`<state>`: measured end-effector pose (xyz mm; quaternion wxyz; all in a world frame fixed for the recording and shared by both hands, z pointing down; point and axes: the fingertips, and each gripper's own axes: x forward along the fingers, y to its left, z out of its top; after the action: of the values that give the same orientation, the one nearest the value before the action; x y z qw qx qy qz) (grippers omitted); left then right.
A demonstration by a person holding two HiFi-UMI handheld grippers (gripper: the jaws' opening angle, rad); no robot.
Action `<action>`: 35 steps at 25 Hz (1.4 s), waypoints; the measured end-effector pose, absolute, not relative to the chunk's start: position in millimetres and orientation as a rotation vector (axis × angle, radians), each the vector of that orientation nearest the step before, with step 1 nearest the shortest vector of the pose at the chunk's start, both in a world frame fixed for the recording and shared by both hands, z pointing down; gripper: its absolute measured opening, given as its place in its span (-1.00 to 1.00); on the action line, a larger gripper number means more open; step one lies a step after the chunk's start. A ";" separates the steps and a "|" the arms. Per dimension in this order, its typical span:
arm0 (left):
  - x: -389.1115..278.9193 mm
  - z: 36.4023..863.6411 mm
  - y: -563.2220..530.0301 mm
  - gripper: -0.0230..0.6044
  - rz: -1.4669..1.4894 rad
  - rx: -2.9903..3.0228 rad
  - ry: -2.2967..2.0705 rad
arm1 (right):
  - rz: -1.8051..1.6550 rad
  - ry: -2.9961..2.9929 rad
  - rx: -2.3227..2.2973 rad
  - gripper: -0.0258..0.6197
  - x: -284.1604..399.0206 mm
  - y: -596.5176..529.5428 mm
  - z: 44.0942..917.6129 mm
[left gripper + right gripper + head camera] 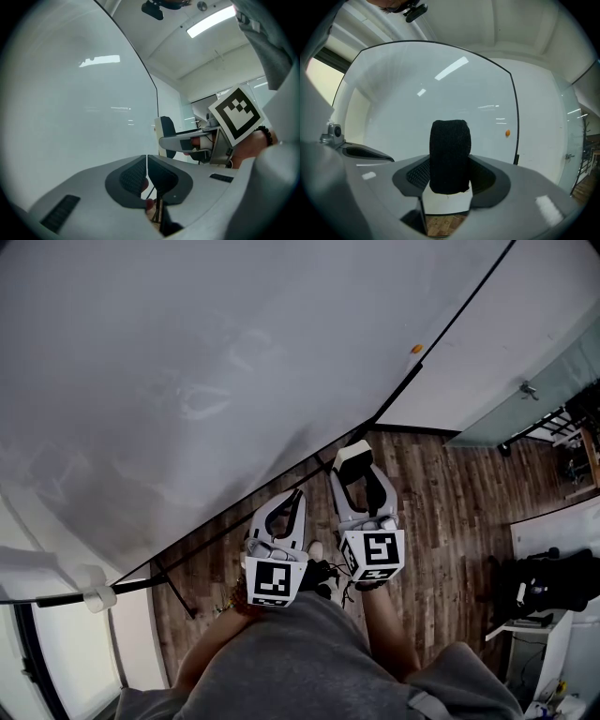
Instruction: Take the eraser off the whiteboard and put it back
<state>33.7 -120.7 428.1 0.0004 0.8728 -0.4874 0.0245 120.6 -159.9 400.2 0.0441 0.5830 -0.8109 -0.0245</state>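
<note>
Left gripper (147, 174) clenched, empty; right gripper (450, 174) grasping black-felt white-bodied block eraser (450, 150), nr big glossy white whiteboard (187, 371).

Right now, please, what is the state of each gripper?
Left gripper: closed, empty.
Right gripper: closed on the eraser.

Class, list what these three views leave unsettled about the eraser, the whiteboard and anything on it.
- Eraser: the right gripper view shows only its black felt; the jaws cover its sides.
- Eraser against whiteboard: touching or apart, too small to tell in the head view.
- Orange spot: too small to identify in any view.
- Whiteboard's full extent: cut off by the head view's top and left edges.
</note>
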 end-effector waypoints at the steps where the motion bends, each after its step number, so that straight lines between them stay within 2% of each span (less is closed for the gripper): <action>1: 33.3 427.2 -119.0 -0.90 0.076 2.746 -1.528 | -0.076 -2.476 1.787 -0.18 120.1 -157.8 399.6; 35: 6.4 429.1 -70.0 -0.90 0.068 2.783 -1.438 | -0.058 -2.416 1.866 -0.18 93.1 -103.9 403.7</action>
<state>6.4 -70.0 429.1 0.0041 0.8882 -0.4589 0.0216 93.1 -103.9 403.7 0.0440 0.6106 -0.7905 -0.0188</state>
